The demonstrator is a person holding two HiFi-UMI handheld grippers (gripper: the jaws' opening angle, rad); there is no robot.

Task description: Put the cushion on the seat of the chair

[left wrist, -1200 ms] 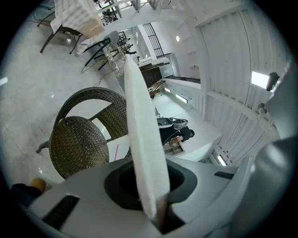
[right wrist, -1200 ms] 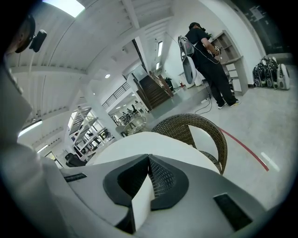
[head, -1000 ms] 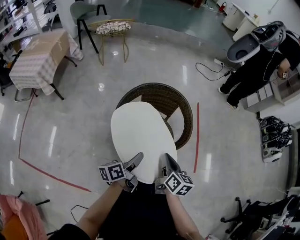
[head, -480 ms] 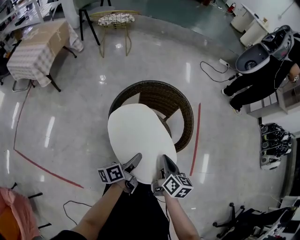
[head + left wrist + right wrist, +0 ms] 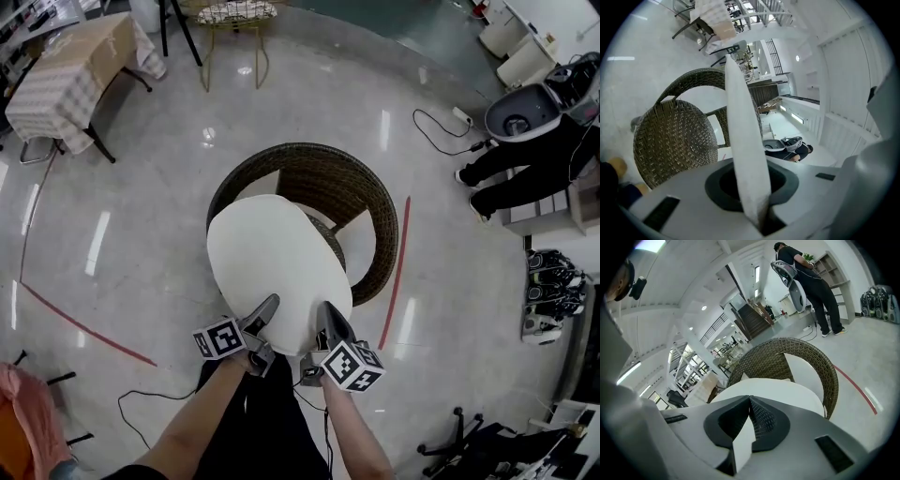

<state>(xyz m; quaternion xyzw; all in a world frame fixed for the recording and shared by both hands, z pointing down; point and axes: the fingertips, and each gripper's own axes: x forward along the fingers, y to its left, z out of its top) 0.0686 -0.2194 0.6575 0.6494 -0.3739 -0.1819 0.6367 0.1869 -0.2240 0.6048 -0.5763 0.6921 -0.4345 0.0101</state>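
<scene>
A round white cushion (image 5: 277,272) hangs flat over the front of a dark wicker tub chair (image 5: 366,202), covering most of its seat from above. My left gripper (image 5: 270,309) is shut on the cushion's near left edge, and my right gripper (image 5: 328,317) is shut on its near right edge. In the left gripper view the cushion (image 5: 743,136) runs edge-on up from between the jaws, with the wicker chair (image 5: 675,140) to its left. In the right gripper view the cushion (image 5: 773,392) lies between the jaws, the chair's curved back (image 5: 787,357) rising behind it.
A red line (image 5: 398,262) runs on the floor right of the chair, another red line (image 5: 84,328) at left. A person in black (image 5: 534,155) bends beside a white machine at right. A cloth-covered table (image 5: 70,80) and a gold wire chair (image 5: 230,23) stand far off. Cables (image 5: 159,408) trail near my feet.
Both grippers have sunk with the cushion, which now sits lower and closer over the chair's seat. The head view has tilted further down over the chair.
</scene>
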